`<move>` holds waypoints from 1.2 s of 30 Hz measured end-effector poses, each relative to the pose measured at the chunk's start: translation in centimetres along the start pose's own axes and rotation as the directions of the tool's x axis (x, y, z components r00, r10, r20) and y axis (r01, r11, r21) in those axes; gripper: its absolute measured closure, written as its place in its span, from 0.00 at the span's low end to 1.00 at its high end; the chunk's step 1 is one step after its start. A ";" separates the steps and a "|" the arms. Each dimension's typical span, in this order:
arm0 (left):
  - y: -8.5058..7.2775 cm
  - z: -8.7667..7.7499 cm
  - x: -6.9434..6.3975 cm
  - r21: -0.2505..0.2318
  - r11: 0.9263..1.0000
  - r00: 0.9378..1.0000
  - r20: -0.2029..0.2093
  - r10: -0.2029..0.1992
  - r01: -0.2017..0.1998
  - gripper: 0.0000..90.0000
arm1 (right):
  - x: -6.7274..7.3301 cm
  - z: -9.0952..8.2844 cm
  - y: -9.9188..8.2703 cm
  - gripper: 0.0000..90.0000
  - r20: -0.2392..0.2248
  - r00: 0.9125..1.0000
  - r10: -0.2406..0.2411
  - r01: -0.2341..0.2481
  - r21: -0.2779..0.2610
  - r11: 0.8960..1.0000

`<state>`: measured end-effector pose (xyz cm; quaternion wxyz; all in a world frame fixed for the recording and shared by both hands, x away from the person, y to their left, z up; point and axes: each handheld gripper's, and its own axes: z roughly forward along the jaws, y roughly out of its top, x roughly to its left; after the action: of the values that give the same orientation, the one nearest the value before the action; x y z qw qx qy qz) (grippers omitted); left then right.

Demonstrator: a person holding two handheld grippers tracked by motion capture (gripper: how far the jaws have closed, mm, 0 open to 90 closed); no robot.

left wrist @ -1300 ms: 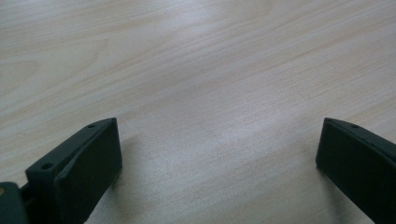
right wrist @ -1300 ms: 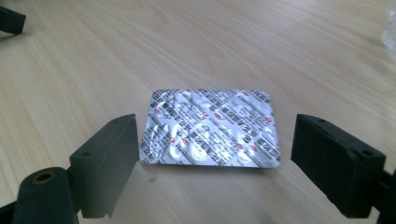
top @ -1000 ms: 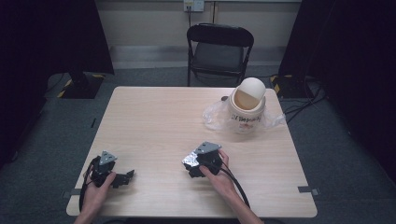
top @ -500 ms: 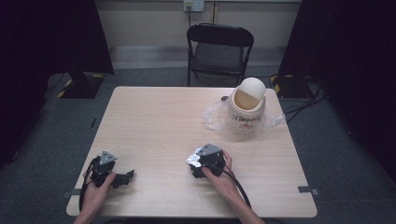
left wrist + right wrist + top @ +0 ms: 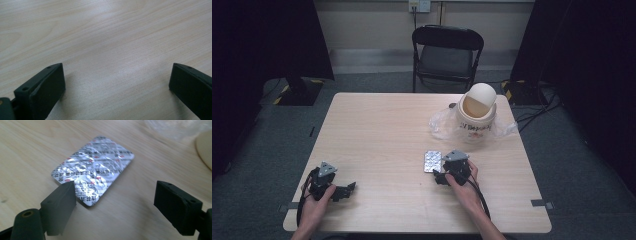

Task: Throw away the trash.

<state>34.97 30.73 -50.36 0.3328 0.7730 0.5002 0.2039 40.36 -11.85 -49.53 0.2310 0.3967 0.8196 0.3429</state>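
Observation:
A silver foil blister pack lies flat on the wooden table, printed side up. My right gripper sits just right of it and points at it. In the right gripper view its jaws stand open. They have just been closing a little. The pack's near corner lies beside the left jaw, and neither pad presses on it. My left gripper rests near the table's front left, open over bare wood with nothing between its fingers.
A cream bin with a swing lid stands at the back right on a crumpled clear plastic bag. A black folding chair is behind the table. Cables trail from both grippers toward the front edge.
My right gripper has shifted to the right. The blister pack, earlier right at its front end, now lies uncovered to its left. The left hand has not moved.

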 end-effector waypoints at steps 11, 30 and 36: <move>0.0 0.0 0.0 0.002 1.000 1.000 -0.001 0.003 -0.003 0.00 | 1.0 0.2 0.4 0.20 -0.038 0.999 0.032 -0.033 -0.027 0.999; 0.0 0.0 0.0 0.001 1.000 1.000 -0.001 0.001 -0.001 0.00 | 1.5 1.7 1.1 0.22 -0.029 0.998 0.050 -0.049 0.005 0.999; 0.0 0.0 0.0 0.001 1.000 1.000 -0.001 0.000 0.000 0.00 | -0.1 1.0 0.3 0.32 -0.017 0.996 0.092 -0.092 0.001 0.996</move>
<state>34.97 30.73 -50.36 0.3322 0.7730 0.5003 0.2042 41.25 -11.39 -49.94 0.2079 0.4314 0.8023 0.3564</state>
